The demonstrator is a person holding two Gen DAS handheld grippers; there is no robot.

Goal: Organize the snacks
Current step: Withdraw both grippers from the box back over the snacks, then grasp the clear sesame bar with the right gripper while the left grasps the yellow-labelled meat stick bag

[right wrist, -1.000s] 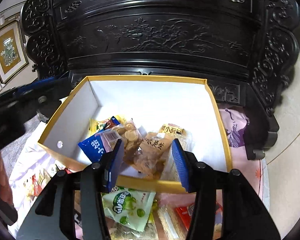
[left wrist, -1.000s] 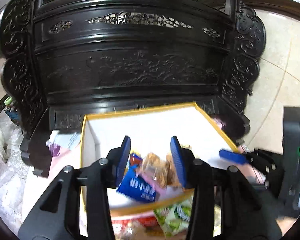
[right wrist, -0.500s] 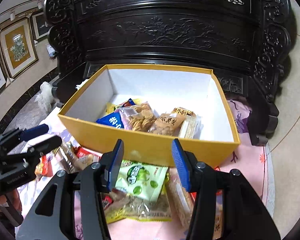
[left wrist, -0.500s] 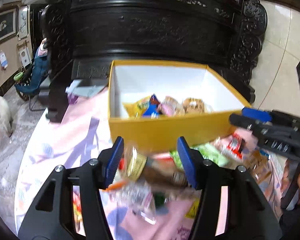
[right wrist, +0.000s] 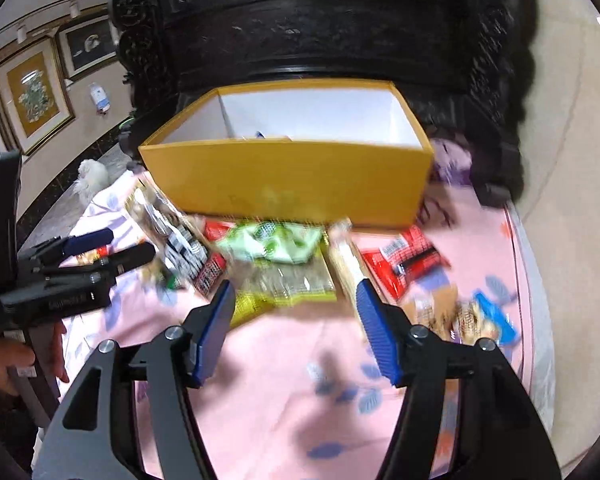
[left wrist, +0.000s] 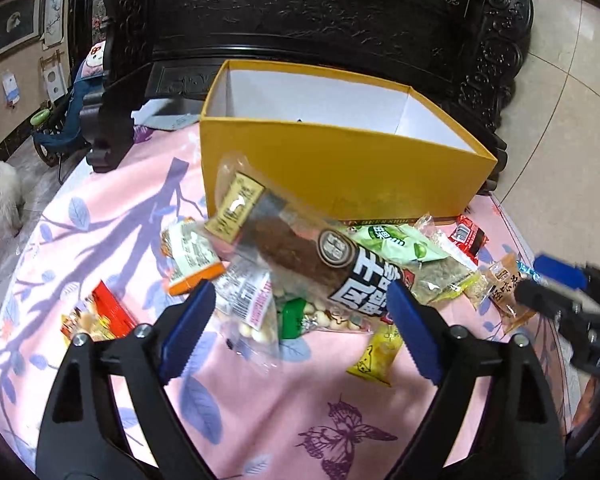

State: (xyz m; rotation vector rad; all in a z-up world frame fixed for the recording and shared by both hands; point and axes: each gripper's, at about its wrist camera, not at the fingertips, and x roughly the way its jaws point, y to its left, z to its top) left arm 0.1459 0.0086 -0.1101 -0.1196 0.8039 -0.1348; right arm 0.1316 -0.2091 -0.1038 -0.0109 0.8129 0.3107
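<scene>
Plainly, the snacks (left wrist: 340,272) lie in a loose heap on the pink leaf-printed cloth (left wrist: 112,220), right against the near wall of the yellow box (left wrist: 340,164). Topmost is a long clear packet (left wrist: 296,248) with a dark brown filling and a black label in bold white characters, tilted over a green pea bag (left wrist: 396,240), an orange-edged sachet (left wrist: 192,256), a red wrapper (left wrist: 468,236) and a small yellow packet (left wrist: 376,356).

A second ago both cameras looked down into the box, where several packets lay; now both look at its outer wall from lower down and nearer the table edge, with only a blue scrap visible above the rim in the right wrist view. The left gripper (left wrist: 296,328), then narrow around packets over the box, is opening wide above the heap, the long packet's end lying between the blue pads without them pressing it. The right gripper (right wrist: 296,320) is opening too, nothing clamped; a yellow-green bag (right wrist: 284,288) sits just beyond its tips, though that view is blurred.

Behind the box stands dark carved furniture (left wrist: 320,20). A white dog (left wrist: 4,196) is on the floor at left, framed pictures (right wrist: 36,96) hang on the wall, and a hand (right wrist: 16,364) grips the left tool's handle.
</scene>
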